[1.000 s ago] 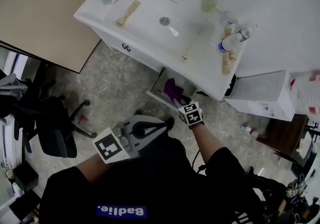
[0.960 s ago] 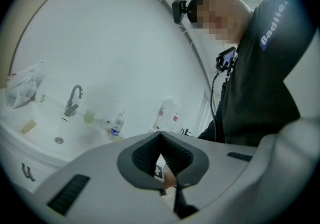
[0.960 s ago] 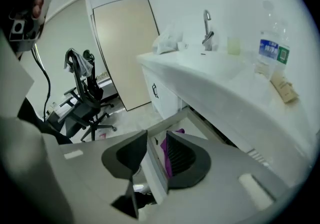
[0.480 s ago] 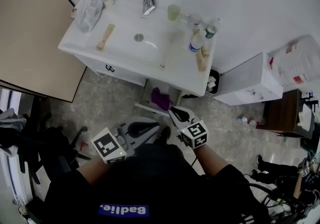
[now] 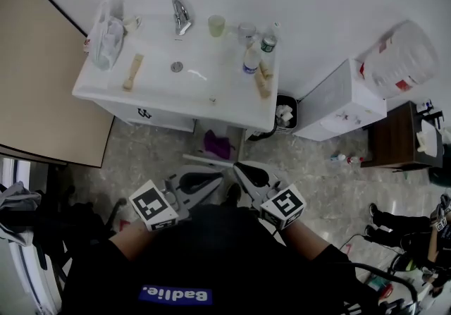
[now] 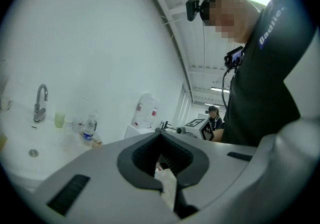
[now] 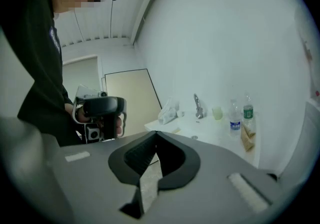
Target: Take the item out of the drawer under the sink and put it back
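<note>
The drawer under the white sink stands open, and a purple item lies inside it. Both grippers hover in front of the person's chest, well clear of the drawer. My left gripper is shut with nothing between its jaws. My right gripper has just been closing its jaws and is now shut, also with nothing held. The two point toward each other: the right gripper's marker cube shows in the left gripper view, and the left gripper shows in the right gripper view.
On the sink top stand a faucet, a green cup, bottles, a plastic bag and a wooden brush. A small bin and a white cabinet sit to its right, a beige door to its left.
My right gripper has pulled up and back from the open drawer toward the body. The purple item stayed in the drawer. The head view has risen, showing more of the room.
</note>
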